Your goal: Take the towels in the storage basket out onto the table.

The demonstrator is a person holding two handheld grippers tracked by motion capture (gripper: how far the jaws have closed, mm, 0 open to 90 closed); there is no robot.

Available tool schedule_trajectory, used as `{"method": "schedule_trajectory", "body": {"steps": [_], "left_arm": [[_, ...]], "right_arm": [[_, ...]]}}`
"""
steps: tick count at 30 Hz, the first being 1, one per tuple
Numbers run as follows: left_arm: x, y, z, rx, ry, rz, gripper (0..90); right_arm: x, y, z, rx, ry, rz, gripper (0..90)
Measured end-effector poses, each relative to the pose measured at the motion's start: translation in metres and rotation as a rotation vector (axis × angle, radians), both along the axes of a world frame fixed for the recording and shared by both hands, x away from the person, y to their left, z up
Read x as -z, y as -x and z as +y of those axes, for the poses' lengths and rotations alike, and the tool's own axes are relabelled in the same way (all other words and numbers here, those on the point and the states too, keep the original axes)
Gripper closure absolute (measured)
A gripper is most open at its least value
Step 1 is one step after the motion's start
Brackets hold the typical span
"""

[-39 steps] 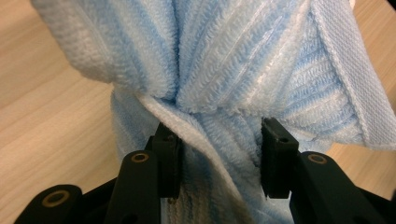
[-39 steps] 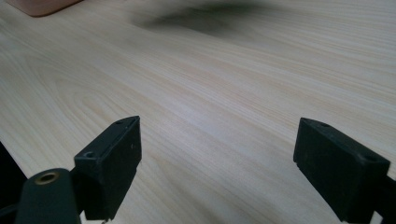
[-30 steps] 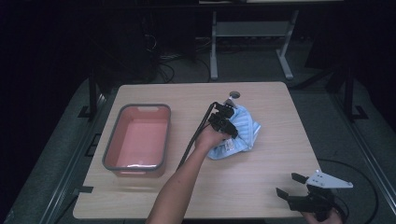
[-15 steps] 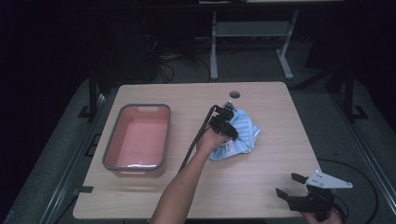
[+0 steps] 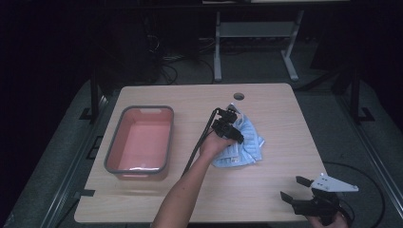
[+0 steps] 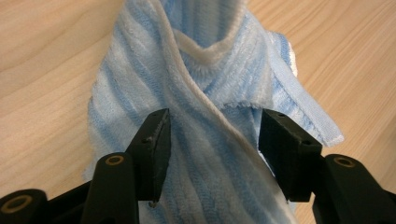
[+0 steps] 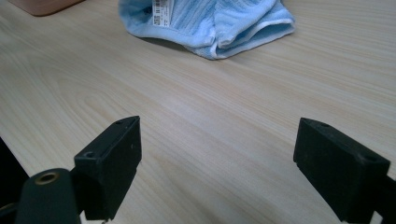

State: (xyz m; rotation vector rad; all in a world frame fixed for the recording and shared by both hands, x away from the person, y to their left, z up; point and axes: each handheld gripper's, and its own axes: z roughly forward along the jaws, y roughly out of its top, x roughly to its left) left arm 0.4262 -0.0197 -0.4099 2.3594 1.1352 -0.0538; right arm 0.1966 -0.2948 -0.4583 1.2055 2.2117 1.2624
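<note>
At the near right corner of the table [image 5: 142, 204], my right gripper [image 5: 297, 188] waits with jaws spread wide and nothing between them, parked clear so the other hand has room to work. Its view looks low across bare wood toward the towel [image 7: 210, 23], which lies crumpled on the far side with a printed tag showing on its top fold.

Mid-table, my left gripper [image 5: 227, 124] sits over the towel [image 5: 242, 142], pointing down into it. Its jaws have just been opening; in the left gripper view they stand apart with a ridge of the blue-and-white cloth [image 6: 210, 93] bunched between them, the pads not clearly pressing it. I read this as a let-go after setting the towel down, or a fresh bite about to be taken.

To the left, apart from the towel, the pink tub [image 5: 114, 142] stands empty, probably the towel's destination.

My hand and the gripper body cover much of the towel from above, so its folds underneath stay unclear. The tag's print is too small to read. The right hand is cut off by the frame's bottom edge.
</note>
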Motion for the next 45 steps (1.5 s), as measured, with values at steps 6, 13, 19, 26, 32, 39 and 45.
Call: {"method": "schedule_trajectory", "body": {"steps": [6,13,19,26,32,39,45], "left_arm": [[0.000,0.002,0.003,0.006,0.014,0.003,41.1],[-0.008,0.005,0.008,0.005,0.037,-0.007,35.2],[-0.014,0.010,0.014,0.001,0.062,-0.017,33.4],[-0.020,0.014,0.022,-0.006,0.090,-0.033,31.9],[-0.026,0.019,0.029,-0.017,0.120,-0.044,31.5],[-0.031,0.025,0.044,-0.009,0.136,-0.056,31.0],[-0.036,0.033,0.055,-0.011,0.172,-0.073,30.8]], "right_arm": [[0.000,0.000,0.000,0.001,-0.002,-0.004,14.6],[0.000,0.000,-0.001,0.001,0.000,-0.009,14.6],[-0.001,0.000,0.001,0.001,-0.001,-0.005,14.6],[-0.001,-0.001,0.001,0.000,0.005,-0.011,14.6],[-0.002,-0.001,0.001,0.005,0.008,-0.010,14.6],[-0.001,-0.002,0.001,0.003,0.008,-0.009,14.6],[-0.002,-0.003,0.004,0.001,0.016,-0.006,14.6]]}}
